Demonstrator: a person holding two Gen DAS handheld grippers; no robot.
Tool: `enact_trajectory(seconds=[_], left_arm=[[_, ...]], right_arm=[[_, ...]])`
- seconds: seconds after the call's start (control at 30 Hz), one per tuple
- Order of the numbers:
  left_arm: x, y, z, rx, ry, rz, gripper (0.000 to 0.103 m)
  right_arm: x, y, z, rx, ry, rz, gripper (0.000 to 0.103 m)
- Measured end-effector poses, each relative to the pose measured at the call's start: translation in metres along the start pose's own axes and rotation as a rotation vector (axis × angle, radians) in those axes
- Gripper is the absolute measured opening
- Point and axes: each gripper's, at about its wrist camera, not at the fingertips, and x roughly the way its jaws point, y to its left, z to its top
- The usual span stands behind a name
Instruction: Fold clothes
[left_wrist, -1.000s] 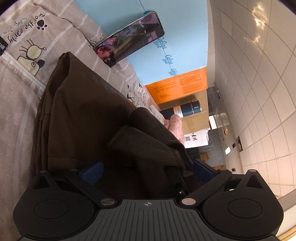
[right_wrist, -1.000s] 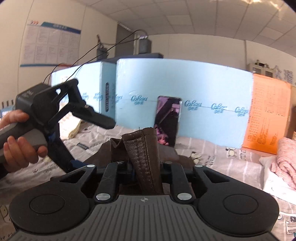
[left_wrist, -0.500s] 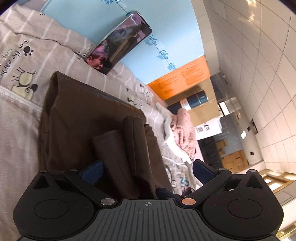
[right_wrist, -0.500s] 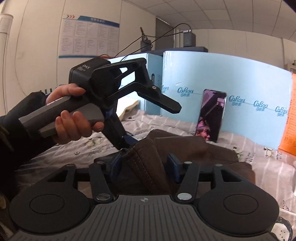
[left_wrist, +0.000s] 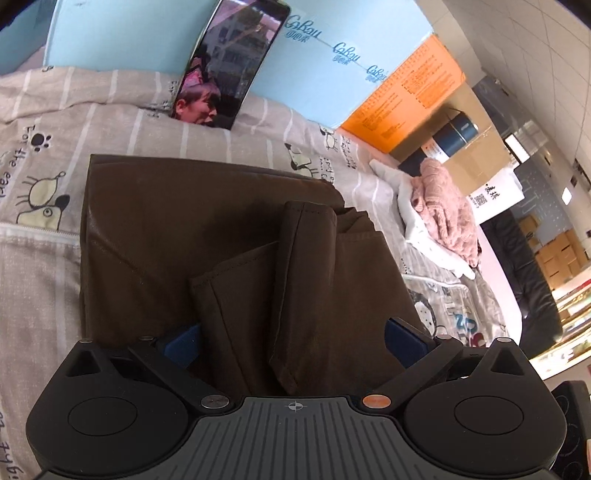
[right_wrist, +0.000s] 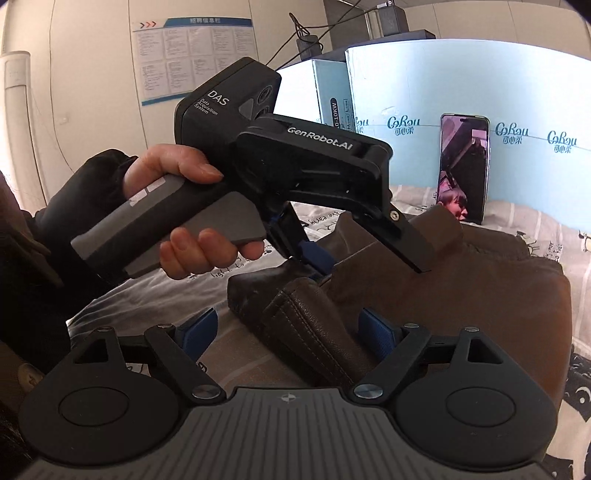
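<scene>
Your right tongs (right_wrist: 286, 334) are opening, blue pads clear of the cloth on both sides, with a rolled leathery fold of the brown garment (right_wrist: 461, 295) lying between them, unpinched. Your left tongs (left_wrist: 293, 338) are spread wide too; two narrow folded strips of that garment (left_wrist: 177, 229) run between the pads, neither pad pressing. Seen from the right wrist, your left hand (right_wrist: 184, 206) grips the left tool's handle just ahead, and its upper finger hangs over the garment, blocking part of the view. Garment sits folded flat on the bed, on a grey striped cartoon-print bedsheet (left_wrist: 44, 155). To the right, well apart: a pink knit (left_wrist: 447, 206) on top of a white garment (left_wrist: 413, 218). Further back, a phone (left_wrist: 229, 62) leans upright against the light blue foam board (left_wrist: 129, 33), orange board (left_wrist: 406, 96) beside it. Cardboard boxes (left_wrist: 476, 155) beyond that.
</scene>
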Motion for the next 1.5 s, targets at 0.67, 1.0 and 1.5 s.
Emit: enact_trajectory(seconds=[0.67, 1.0, 1.5], left_arm=[[-0.022, -0.012, -0.028, 0.459, -0.32, 0.289, 0.067], [-0.015, -0.004, -0.036, 0.522, -0.299, 0.374, 0.091], [-0.056, 0.069, -0.023, -0.013, -0.345, 0.178, 0.097]], right_arm=[[-0.027, -0.041, -0.004, 0.222, -0.157, -0.026, 0.085], [-0.018, -0.053, -0.007, 0.275, -0.109, -0.047, 0.087], [-0.051, -0.095, -0.009, 0.504, -0.288, -0.337, 0.087]])
